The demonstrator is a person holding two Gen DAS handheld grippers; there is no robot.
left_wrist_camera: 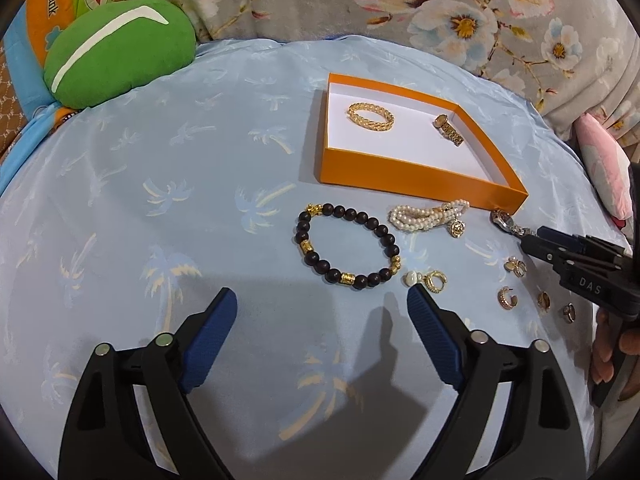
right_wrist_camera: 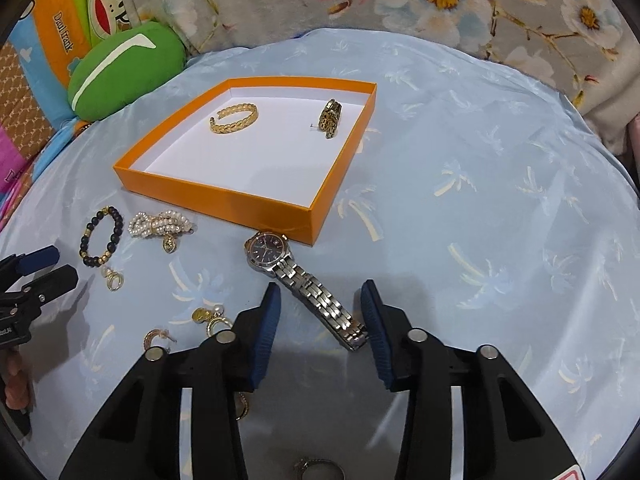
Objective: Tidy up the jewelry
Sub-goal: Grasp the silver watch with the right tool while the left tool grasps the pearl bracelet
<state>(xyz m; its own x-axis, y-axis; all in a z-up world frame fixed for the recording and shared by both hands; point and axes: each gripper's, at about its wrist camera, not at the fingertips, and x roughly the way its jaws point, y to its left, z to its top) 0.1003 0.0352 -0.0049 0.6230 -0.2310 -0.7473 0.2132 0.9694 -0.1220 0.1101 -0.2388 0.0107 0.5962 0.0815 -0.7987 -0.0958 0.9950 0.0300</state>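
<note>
In the left wrist view my left gripper (left_wrist_camera: 320,292) stands wide open and empty just above the blue cloth, short of a black bead bracelet (left_wrist_camera: 304,236). A pearl bracelet (left_wrist_camera: 424,216) lies to its right. Behind them an orange box (left_wrist_camera: 400,176) holds a gold bangle (left_wrist_camera: 370,117) and a small gold watch (left_wrist_camera: 450,130). In the right wrist view my right gripper (right_wrist_camera: 320,292) is narrowed around the strap of a silver watch (right_wrist_camera: 266,250) that lies on the cloth. The strap runs slantwise between the pads and touches both.
Several gold earrings (left_wrist_camera: 507,298) lie scattered near the right gripper (left_wrist_camera: 528,240), one pair (left_wrist_camera: 432,280) by my left fingertip. A ring (right_wrist_camera: 320,470) lies under the right gripper. A green cushion (left_wrist_camera: 120,48) and floral fabric (left_wrist_camera: 460,8) border the cloth's far side.
</note>
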